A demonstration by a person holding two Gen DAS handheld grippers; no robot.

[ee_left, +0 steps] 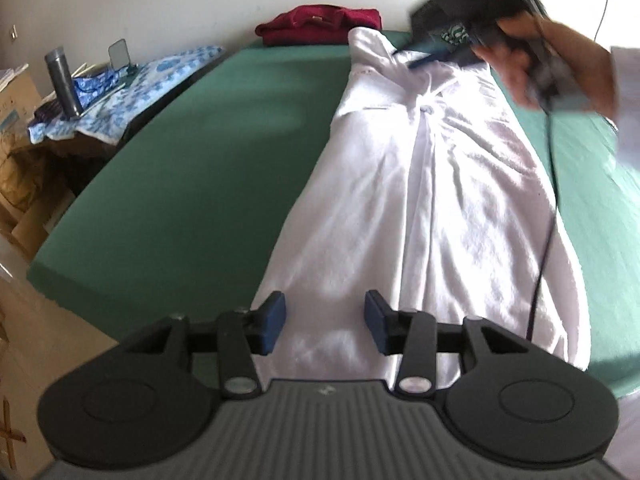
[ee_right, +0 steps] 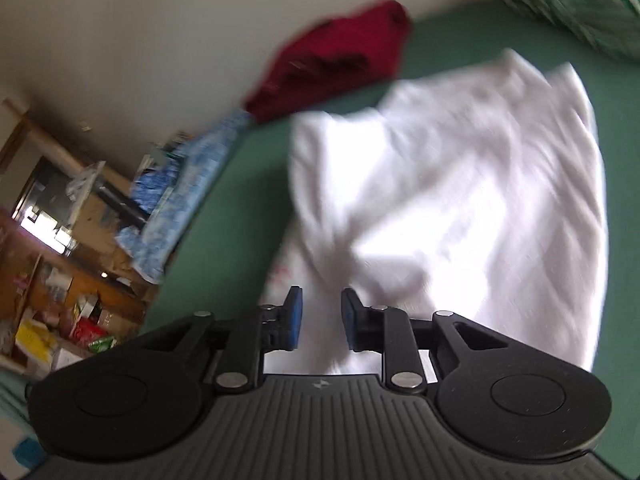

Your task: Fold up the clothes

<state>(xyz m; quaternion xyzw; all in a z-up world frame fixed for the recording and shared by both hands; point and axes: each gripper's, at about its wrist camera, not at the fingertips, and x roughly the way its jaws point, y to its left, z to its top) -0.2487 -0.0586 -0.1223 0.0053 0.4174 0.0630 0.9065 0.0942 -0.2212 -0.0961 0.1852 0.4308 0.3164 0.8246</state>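
Shirt (ee_left: 432, 200), white, soft and limp, lies lengthwise on the green worktop (ee_left: 192, 168), likely best pinched at its hem corners, while left tool (ee_left: 326, 322) and right tool (ee_right: 320, 318) hover with jaws parted, empty.

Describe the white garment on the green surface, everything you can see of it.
The white garment is thin, soft-looking fabric, wrinkled, lying flat along the green surface as a long, narrow shape with both sides folded in to meet at a central seam. Its far end lies just short of the dark red clothing. A black cable crosses its right side. Neither the left gripper nor the right gripper grips it.
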